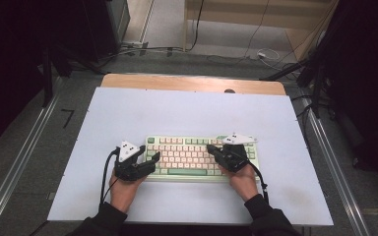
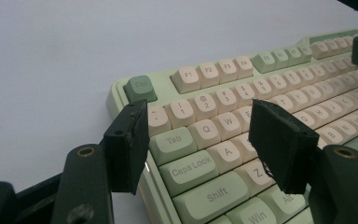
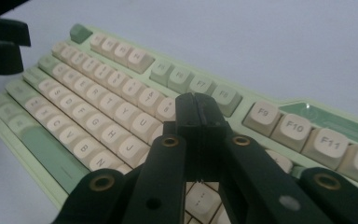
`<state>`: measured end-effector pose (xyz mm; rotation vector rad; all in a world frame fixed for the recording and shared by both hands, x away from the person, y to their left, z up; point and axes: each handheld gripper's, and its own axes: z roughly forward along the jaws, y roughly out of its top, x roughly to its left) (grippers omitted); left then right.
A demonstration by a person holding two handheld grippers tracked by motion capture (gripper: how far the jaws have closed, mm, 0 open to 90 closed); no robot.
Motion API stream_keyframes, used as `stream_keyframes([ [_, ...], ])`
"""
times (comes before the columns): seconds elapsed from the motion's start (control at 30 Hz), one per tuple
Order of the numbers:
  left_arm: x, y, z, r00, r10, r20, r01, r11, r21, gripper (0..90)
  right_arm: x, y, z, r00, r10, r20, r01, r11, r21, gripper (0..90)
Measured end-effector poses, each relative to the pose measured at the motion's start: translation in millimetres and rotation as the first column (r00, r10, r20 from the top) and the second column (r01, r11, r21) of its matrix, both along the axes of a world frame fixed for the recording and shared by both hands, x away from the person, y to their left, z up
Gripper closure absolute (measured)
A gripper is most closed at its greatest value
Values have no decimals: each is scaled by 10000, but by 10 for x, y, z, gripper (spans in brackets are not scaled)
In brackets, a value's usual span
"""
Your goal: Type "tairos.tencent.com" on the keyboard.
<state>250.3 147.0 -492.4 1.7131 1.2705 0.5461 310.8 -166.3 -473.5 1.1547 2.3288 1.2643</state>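
Keyboard looked rigid, light, keys springy; my left gripper gaped empty, right gripper pinched shut, pressing tip-first.

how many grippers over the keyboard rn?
2. The left gripper sits at the left end of the keyboard, jaws open above the Tab and A keys. The right gripper sits over its right half, jaws shut, nothing between them.

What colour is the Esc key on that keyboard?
Dark green Esc key, clearest in the left gripper view.
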Motion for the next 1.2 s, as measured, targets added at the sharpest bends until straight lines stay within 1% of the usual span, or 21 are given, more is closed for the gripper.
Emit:
stream_keyframes([
  [0.07,0,1,0,10000,5,4,-5,10000,5,387,3,-44,29,10000,-71,7,71,9998,198,795],
  [0.13,-2,0,3,10000,8,29,-8,10000,-6,387,7,-94,55,9996,-234,129,230,9992,318,706],
  [0.23,-1,3,2,10000,24,32,-24,10000,-6,387,28,-153,81,9995,-312,53,308,9980,559,446],
  [0.37,-1,1,2,10000,30,30,-30,10000,12,386,44,-197,90,9985,-538,-85,543,9967,611,257],
  [0.53,0,9,4,10000,60,45,-60,10000,-27,386,48,-207,92,9977,-669,-103,673,9962,558,203],
  [0.7,1,8,10,10000,-43,-34,43,9999,-104,385,53,-192,75,9977,-643,-204,652,9969,451,189],
  [0.87,-24,-18,42,9998,-156,109,159,9996,-219,374,48,-177,71,9980,-610,-152,615,9974,374,189],
  [0.97,-20,-28,54,9997,-220,76,222,9993,-317,376,51,-186,72,9979,-614,-202,622,9973,392,190],
  [1.07,-8,-46,61,9995,-320,82,323,9986,-411,414,53,-190,74,9977,-651,-196,659,9970,418,192],
  [1.17,5,-82,62,9985,-547,94,551,9976,-426,515,52,-192,76,9977,-653,-198,660,9969,427,193],
  [1.2,11,-94,61,9979,-639,119,643,9972,-371,552,52,-191,77,9978,-643,-188,650,9970,425,193],
])
